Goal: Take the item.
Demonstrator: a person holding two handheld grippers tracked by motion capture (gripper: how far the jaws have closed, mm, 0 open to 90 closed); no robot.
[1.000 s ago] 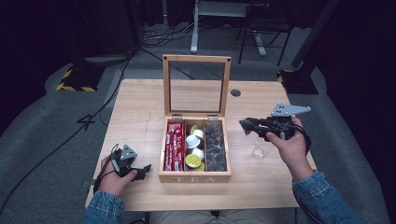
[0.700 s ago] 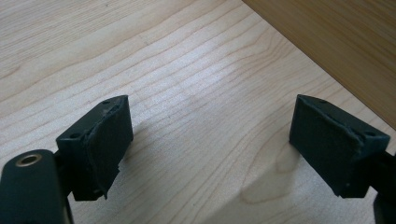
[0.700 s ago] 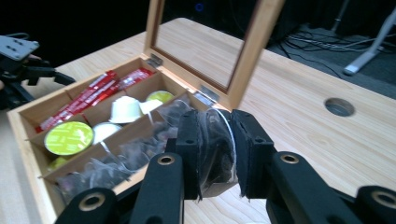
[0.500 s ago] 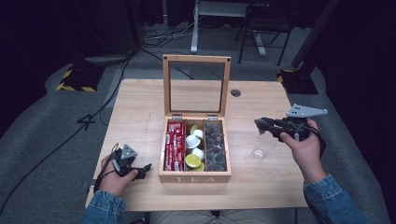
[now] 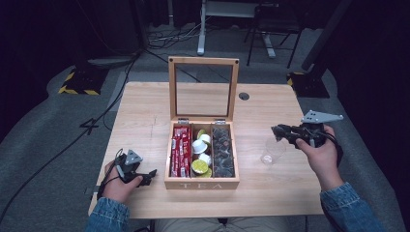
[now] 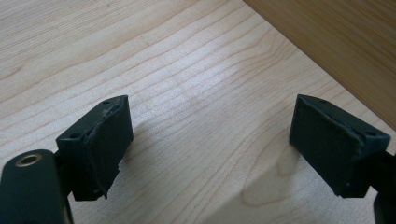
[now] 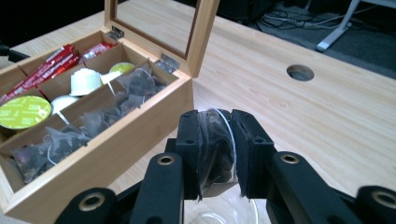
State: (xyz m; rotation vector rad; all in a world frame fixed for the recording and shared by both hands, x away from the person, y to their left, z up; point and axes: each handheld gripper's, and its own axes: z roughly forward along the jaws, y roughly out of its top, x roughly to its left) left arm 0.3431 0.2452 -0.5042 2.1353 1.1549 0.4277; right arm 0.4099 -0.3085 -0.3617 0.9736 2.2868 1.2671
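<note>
While gripper (image 7: 216, 154) pinches crinkly tea bag (image 7: 215, 151) — clear round glass (image 5: 272, 151)

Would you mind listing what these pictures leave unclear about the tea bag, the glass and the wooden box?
- Dark pyramid tea bag: its sides are covered by the right gripper in the right gripper view; too small in the high view.
- Clear drinking glass: cut off by the bottom edge in that view.
- Wooden tea box: only one wall in the left gripper view.
</note>
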